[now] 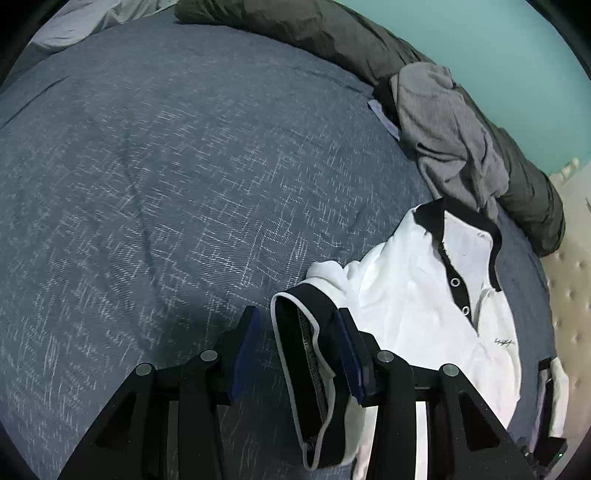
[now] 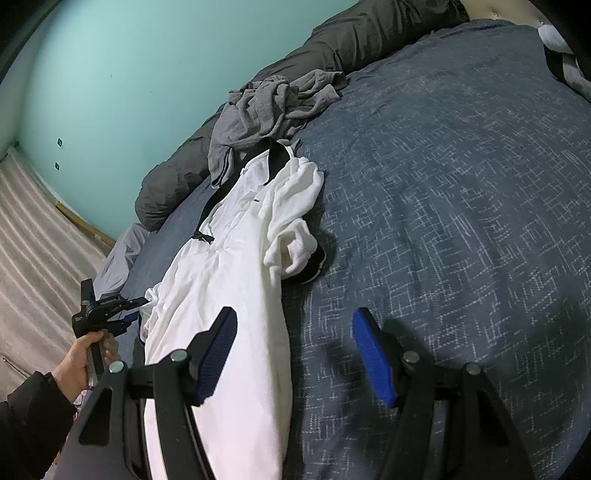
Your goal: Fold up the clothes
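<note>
White polo shirt (image 1: 406, 302) with a black collar lies spread on the blue patterned bedspread (image 1: 147, 184), collar toward the teal wall (image 1: 480, 55) and its body running down toward both cameras. The left gripper (image 1: 298, 317) stands partly open, and the shirt's black sleeve cuff (image 1: 295, 369), edged in white, lies loose between its blue pads; one pad is just beside the cuff, but whether it touches I cannot tell. The right gripper (image 2: 295, 350) is spread wide with nothing in it, one finger over the shirt's lower body and the other over bare bedspread. A crumpled grey garment (image 1: 443, 140) sits just beyond the collar, against a rolled dark duvet (image 1: 332, 33) along the wall.
</note>
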{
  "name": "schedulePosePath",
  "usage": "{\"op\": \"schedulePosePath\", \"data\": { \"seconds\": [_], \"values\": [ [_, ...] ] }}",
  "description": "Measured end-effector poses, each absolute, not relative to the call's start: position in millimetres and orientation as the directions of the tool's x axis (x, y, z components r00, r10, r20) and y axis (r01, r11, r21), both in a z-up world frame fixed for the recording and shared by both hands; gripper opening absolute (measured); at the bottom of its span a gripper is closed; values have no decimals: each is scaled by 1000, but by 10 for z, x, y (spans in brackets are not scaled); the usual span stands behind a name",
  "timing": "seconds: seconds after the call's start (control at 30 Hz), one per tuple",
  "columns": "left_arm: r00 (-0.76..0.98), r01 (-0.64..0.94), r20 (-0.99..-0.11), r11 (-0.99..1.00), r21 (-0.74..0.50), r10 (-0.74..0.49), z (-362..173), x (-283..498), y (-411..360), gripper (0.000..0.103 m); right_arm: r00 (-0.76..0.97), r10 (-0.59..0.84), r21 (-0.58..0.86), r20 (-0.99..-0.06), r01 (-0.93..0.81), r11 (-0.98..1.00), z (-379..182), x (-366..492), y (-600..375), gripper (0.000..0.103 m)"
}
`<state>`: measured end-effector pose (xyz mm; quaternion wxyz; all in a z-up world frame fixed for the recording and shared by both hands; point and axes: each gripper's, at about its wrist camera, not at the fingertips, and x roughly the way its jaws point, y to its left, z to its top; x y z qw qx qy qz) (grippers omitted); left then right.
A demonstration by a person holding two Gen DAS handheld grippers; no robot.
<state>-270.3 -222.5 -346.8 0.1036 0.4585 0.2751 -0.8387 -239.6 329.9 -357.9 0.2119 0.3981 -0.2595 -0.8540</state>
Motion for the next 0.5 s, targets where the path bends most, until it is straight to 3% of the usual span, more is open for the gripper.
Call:
{"op": "schedulePosePath", "data": {
  "seconds": [0.03, 0.1, 0.5],
  "values": [
    [-553, 423, -830, -832, -360, 79, -3481, -2747, -2208, 44, -592, -568, 611, -571, 155, -776, -3581, -2396, 3299, 66],
    [-546, 410, -835, -848, -336, 67, -3482, -2782, -2178, 5, -591, -568, 610, -572, 156, -777, -3585, -2394, 3296, 66],
    [-596, 484, -798, -834, -265, -92, -2976, -2582, -2570, 0, -584, -570, 605, -578, 162, -780, -3602, -2377, 3251, 66]
  ]
}}
